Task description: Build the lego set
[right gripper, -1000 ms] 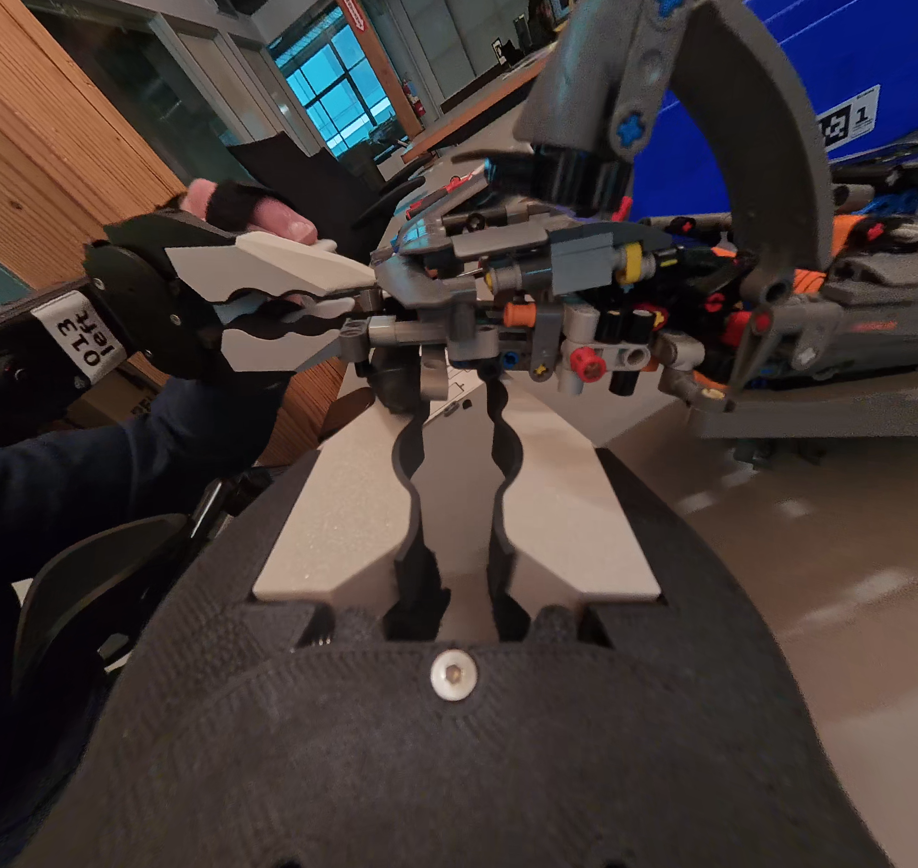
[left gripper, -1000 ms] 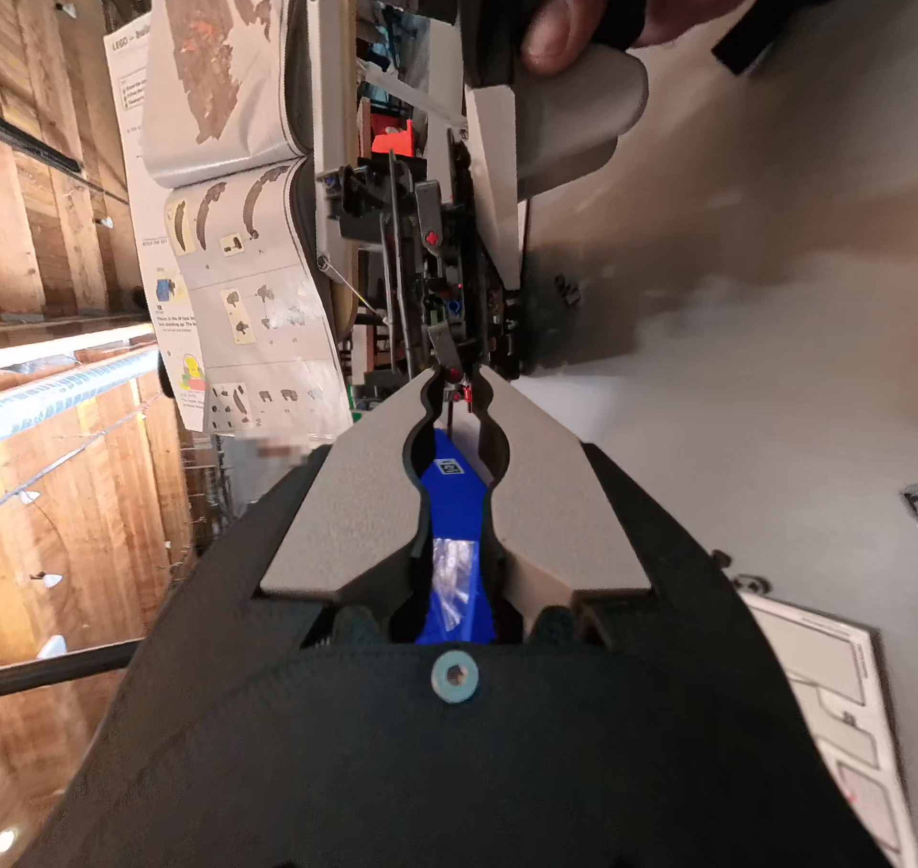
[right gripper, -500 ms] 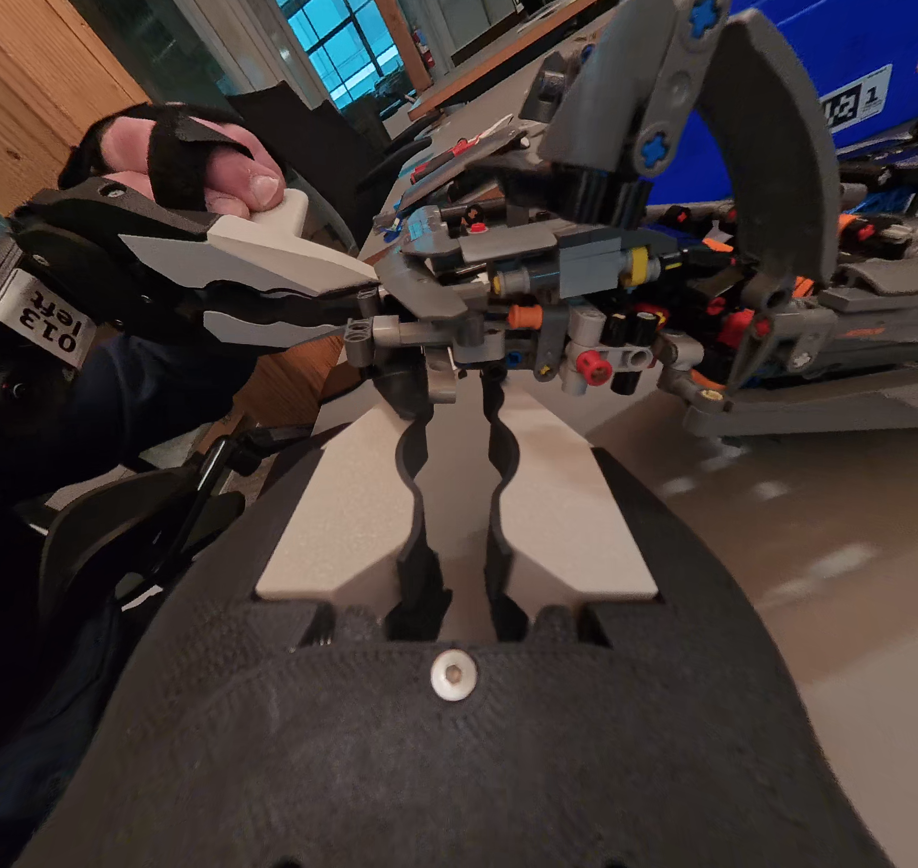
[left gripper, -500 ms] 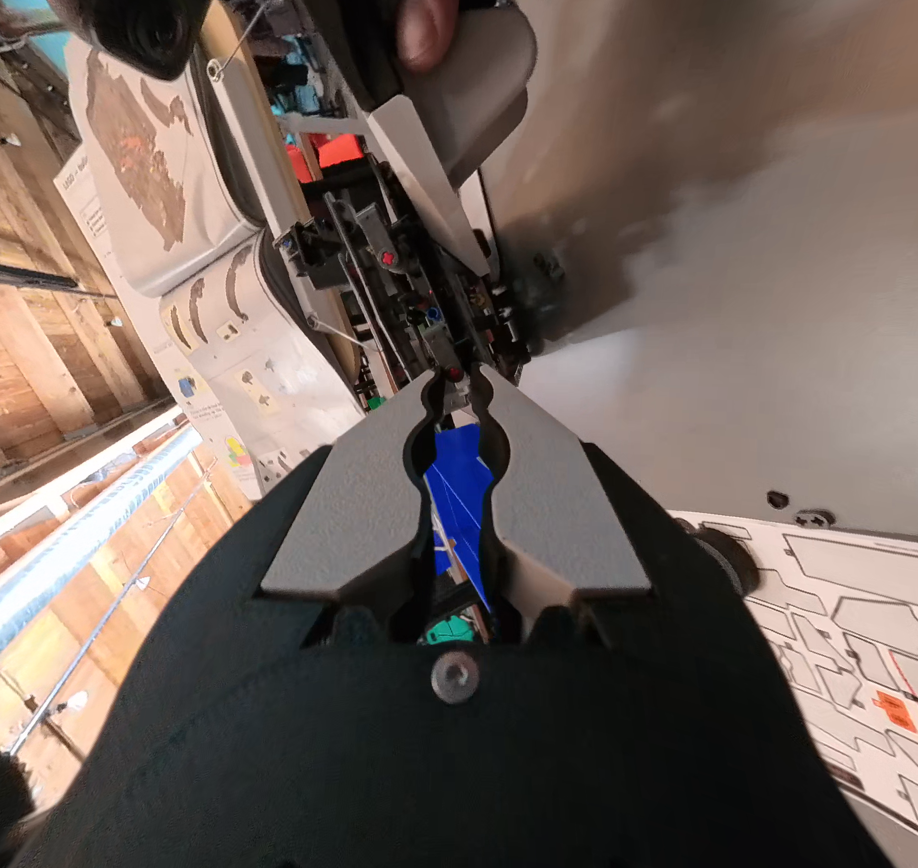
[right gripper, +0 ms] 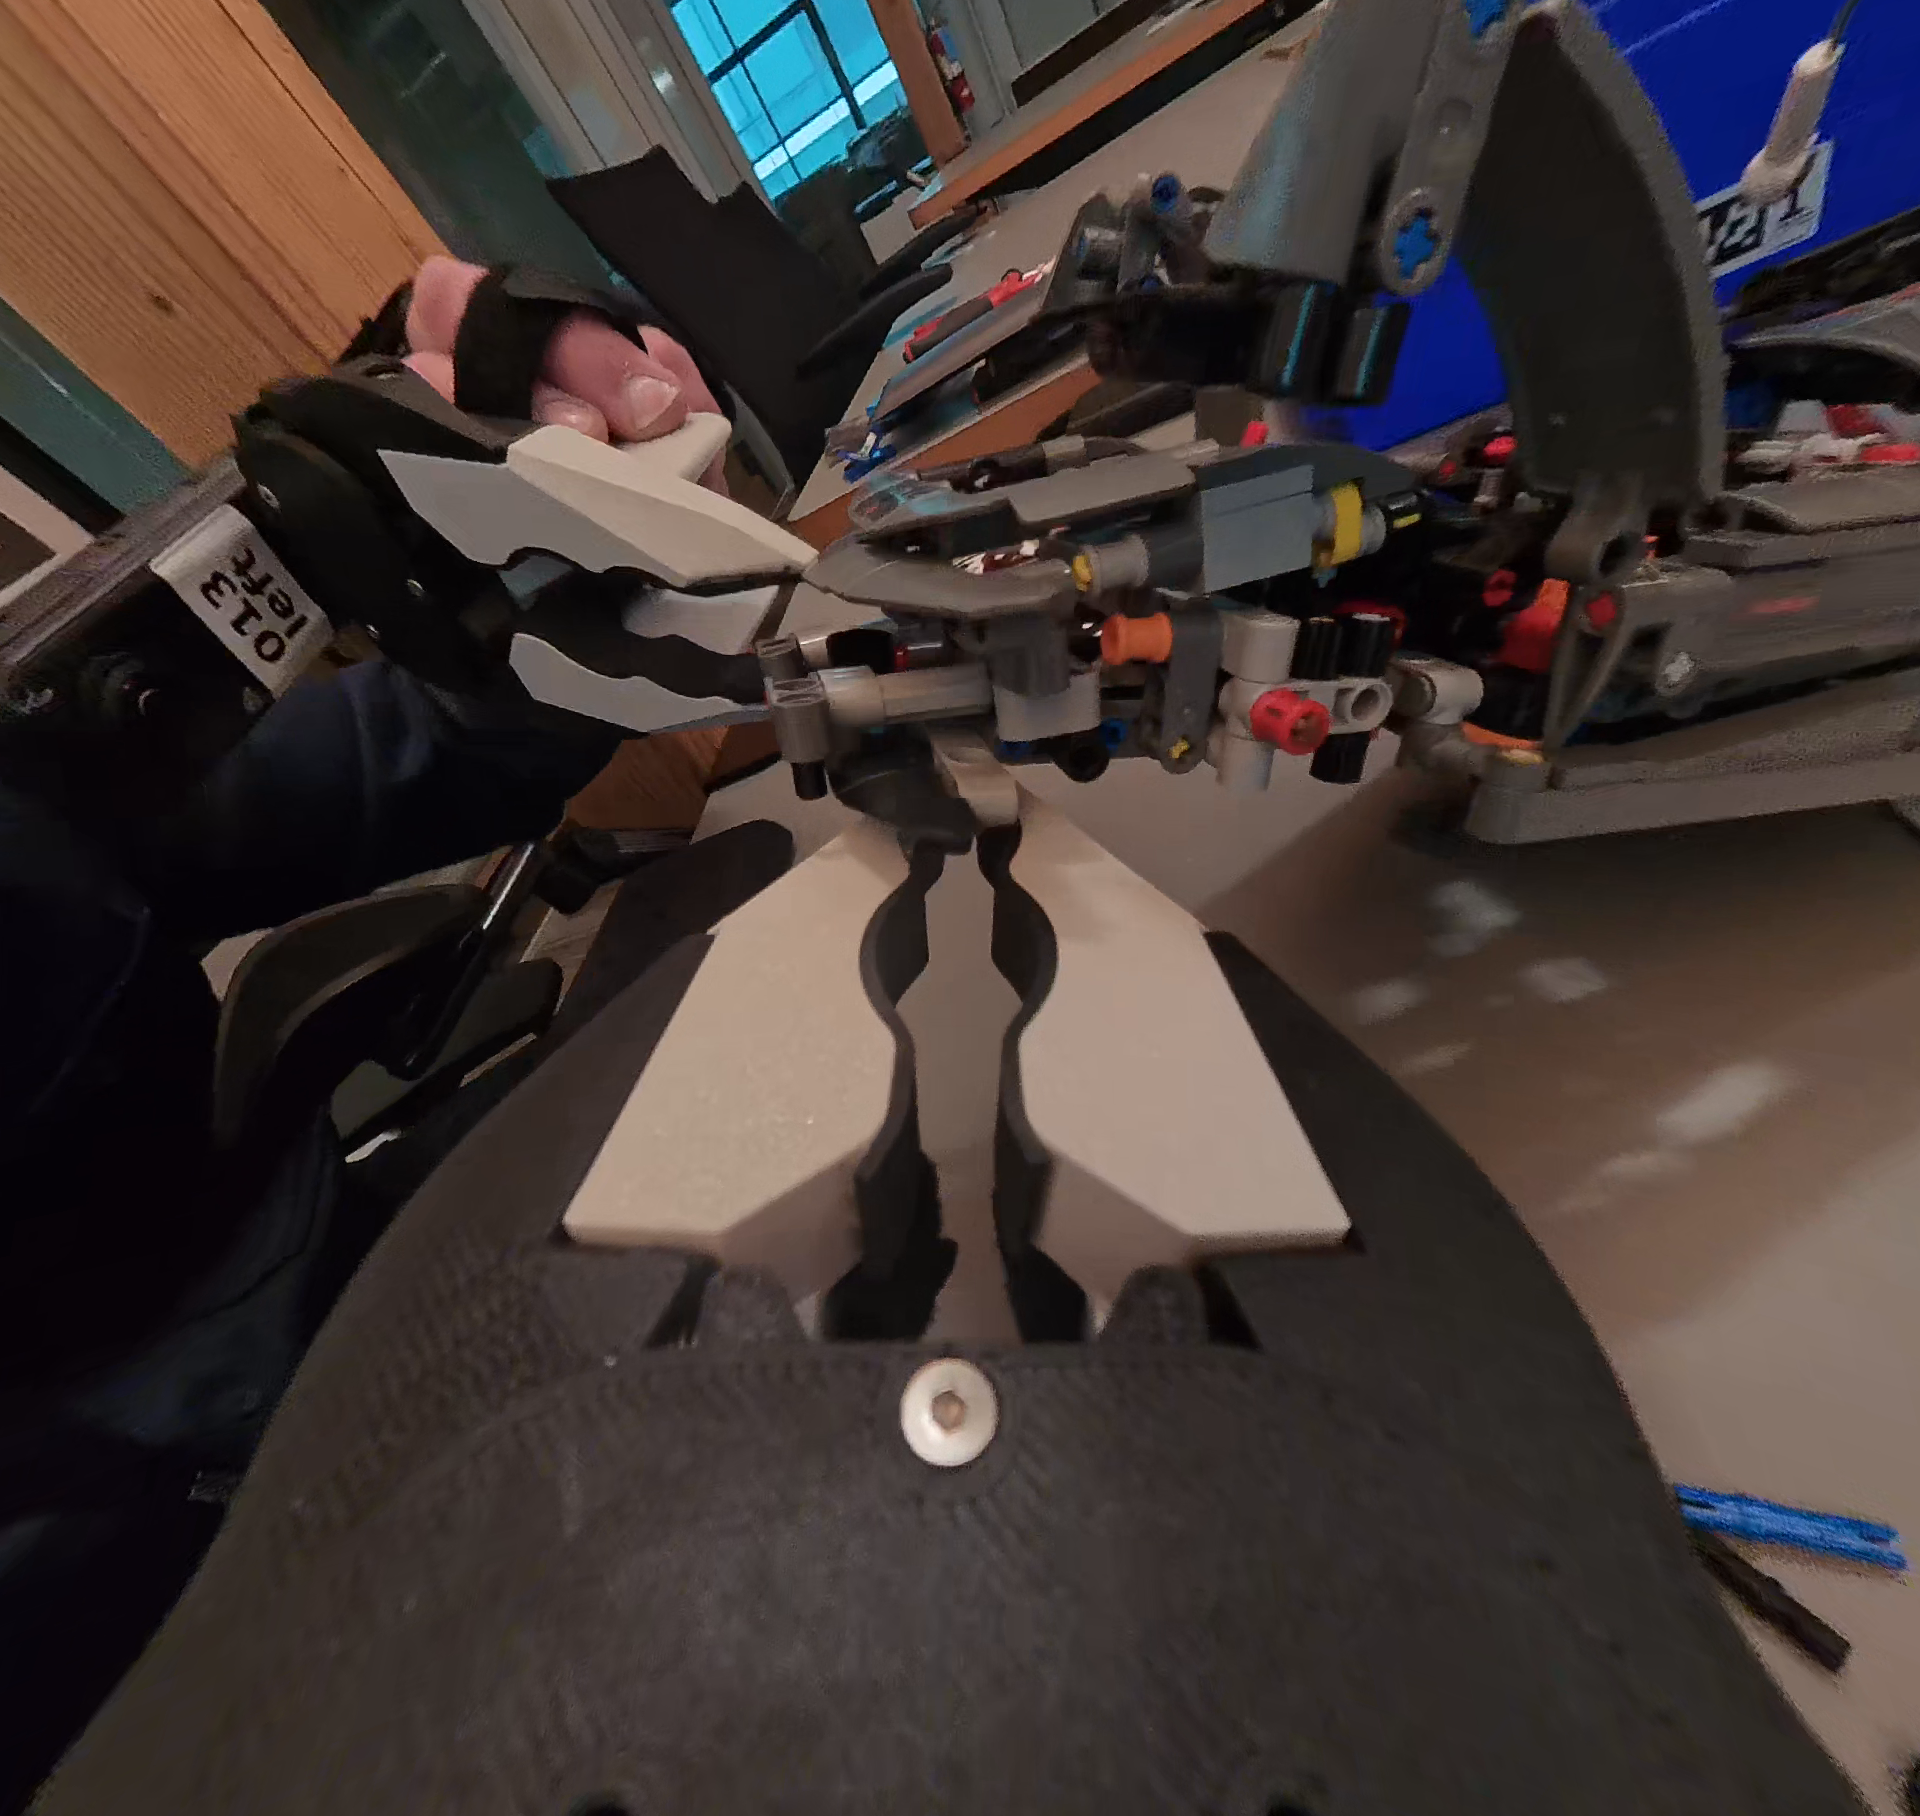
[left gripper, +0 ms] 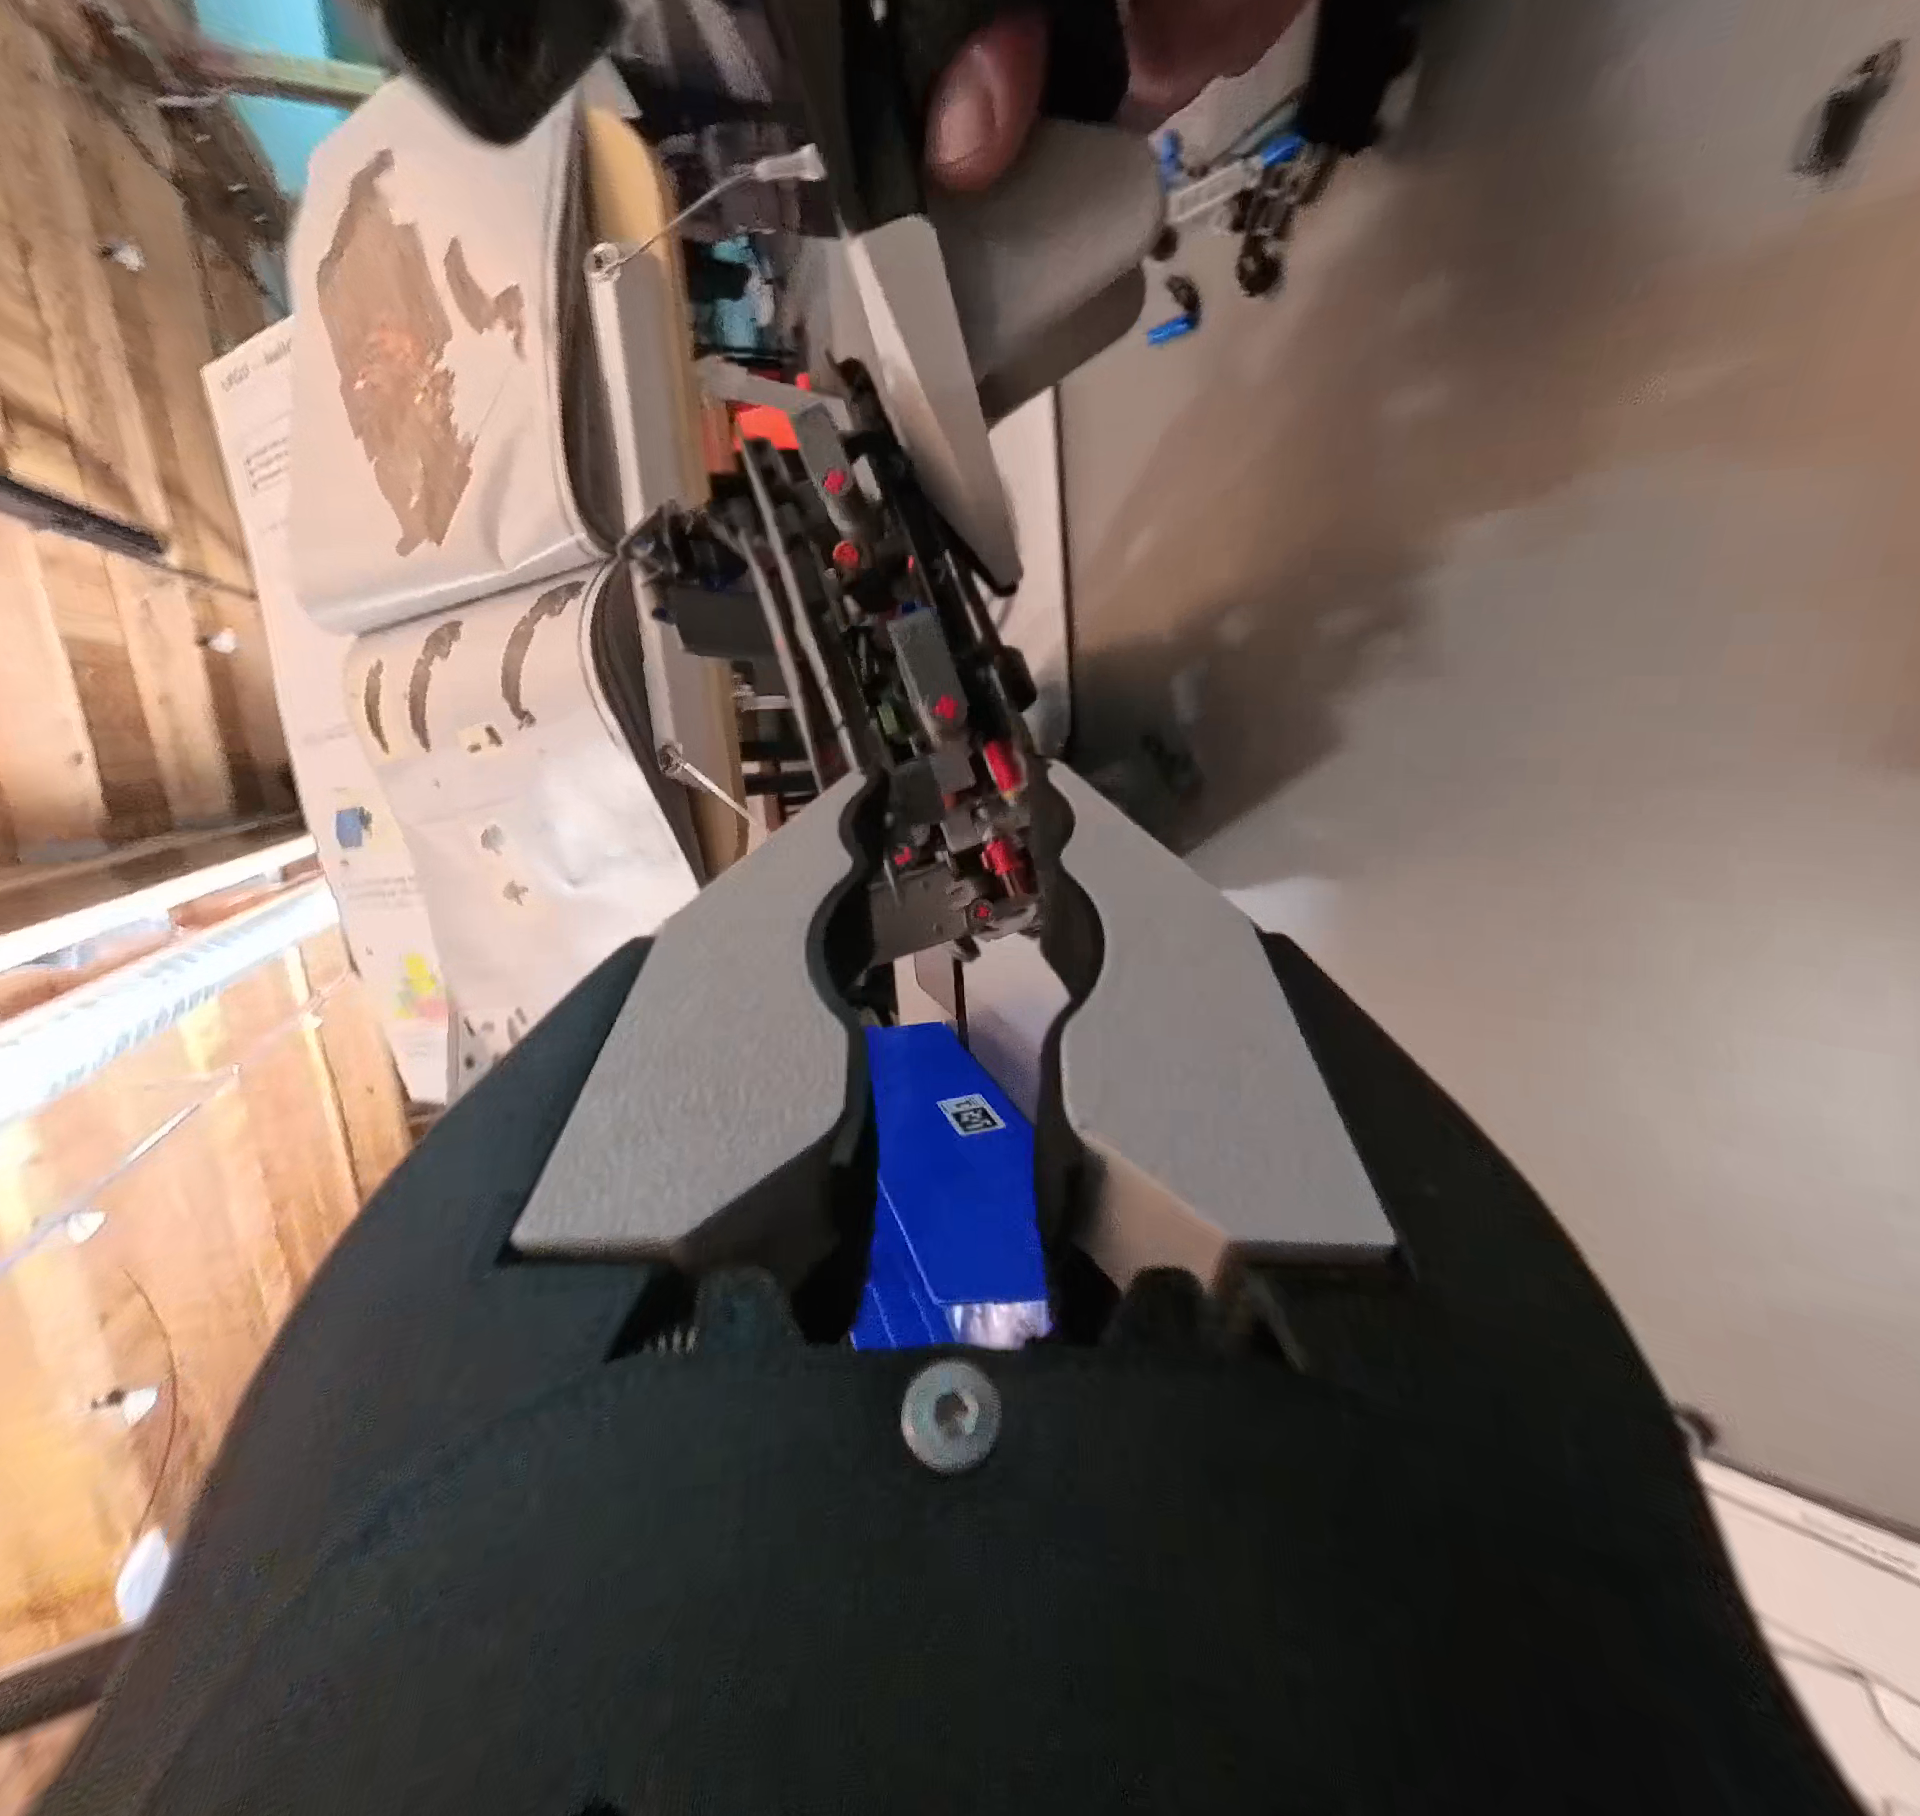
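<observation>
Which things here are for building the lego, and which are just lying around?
For the job:
lego model
left tongs
right tongs
instruction booklet

Just lying around:
blue bin
loose blue piece
black chair

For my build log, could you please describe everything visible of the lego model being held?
The lego model is a mostly dark and light grey plastic build with red, orange, yellow and blue pins and a large curved grey arch on top. It is held level above the table. The left tongs pinch its near end; the right tongs grip a piece beneath it.
</observation>
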